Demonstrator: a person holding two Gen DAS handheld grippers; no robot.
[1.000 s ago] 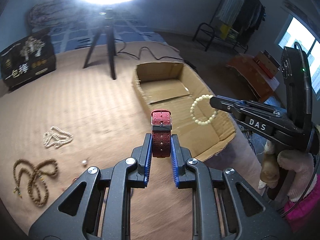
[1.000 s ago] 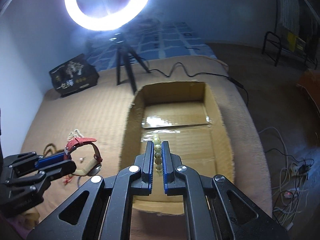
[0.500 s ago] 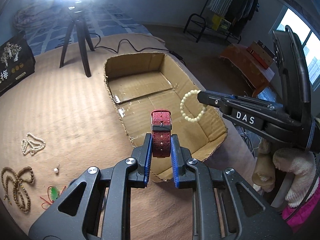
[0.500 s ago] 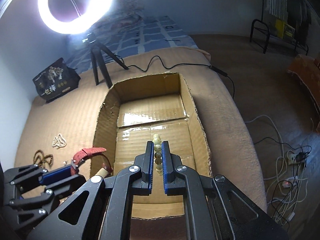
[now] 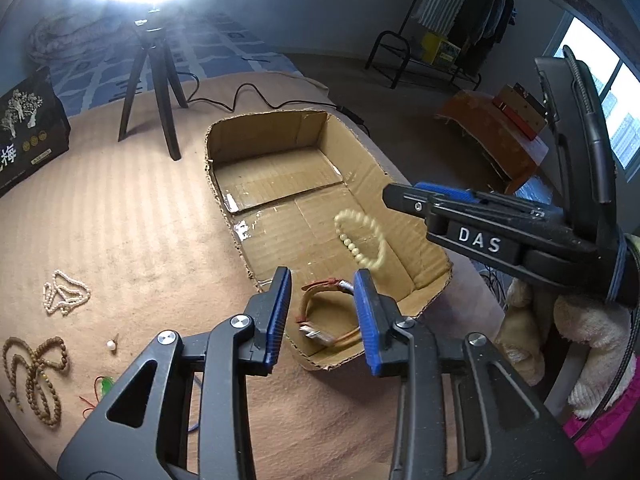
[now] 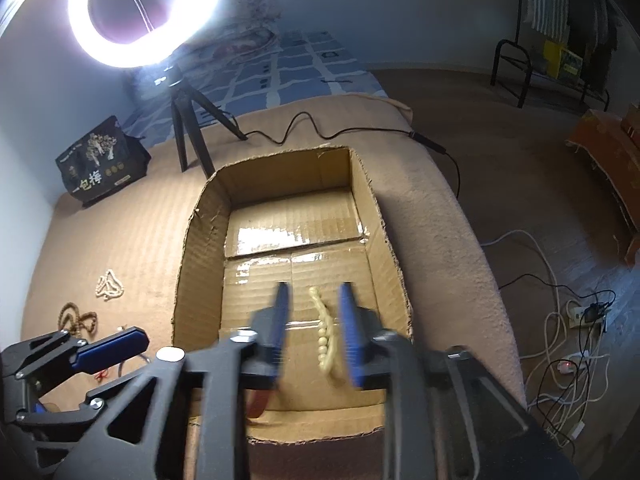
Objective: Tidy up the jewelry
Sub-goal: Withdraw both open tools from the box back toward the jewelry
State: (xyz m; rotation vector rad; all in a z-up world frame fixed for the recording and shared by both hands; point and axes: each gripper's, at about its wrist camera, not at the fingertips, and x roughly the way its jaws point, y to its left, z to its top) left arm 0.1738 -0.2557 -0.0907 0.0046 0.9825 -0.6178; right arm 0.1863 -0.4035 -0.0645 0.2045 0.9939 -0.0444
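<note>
Jewelry is going into the cardboard box two pieces at a time, and both pieces have just been let go. Nearest the left wrist camera, the left gripper has just been opening: a second ago its blue pads pinched the red strap of the watch, and now the jaws stand apart with nothing pressed between them. The watch lies on its side on the box floor at the near end, tan lining showing, seen through the gap between the fingers.

A little further in, the right gripper has likewise just been opening. Half a second ago it clamped the pale bead bracelet; in the right wrist view the bracelet now sits between the spread pads, touching neither. It is streaked with blur in both views, so it is probably still dropping toward the box floor, though whether it has landed cannot be told.

That likely finishes this pair, and both grippers are free for the next pickup. Beside the box on the tan bed cover more pieces wait: a brown bead strand, a green charm on red cord, a single pearl, and a white bead necklace, all well clear of the box. Beyond stand the tripod of the ring light and a dark printed box.
</note>
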